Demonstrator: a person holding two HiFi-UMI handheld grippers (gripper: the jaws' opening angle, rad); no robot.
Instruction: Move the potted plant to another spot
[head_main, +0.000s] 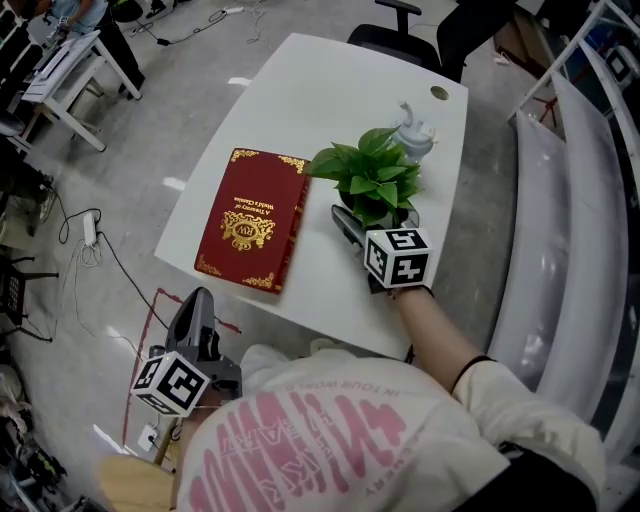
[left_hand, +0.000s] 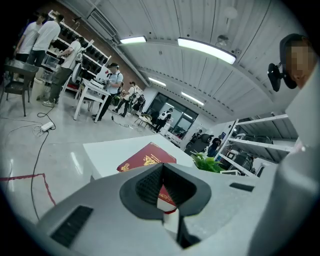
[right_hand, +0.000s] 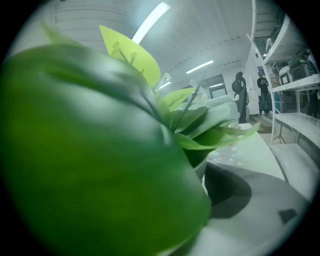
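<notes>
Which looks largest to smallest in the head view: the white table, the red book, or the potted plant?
1. white table
2. red book
3. potted plant, somewhat smaller than the book even with its leaves spread

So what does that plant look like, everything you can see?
The potted plant has glossy green leaves, some paler, spreading wide and hiding most of its pale pot. It stands upright on the white table, right of the red book. The right gripper is at its base with jaws open, leaves hanging over it.
</notes>
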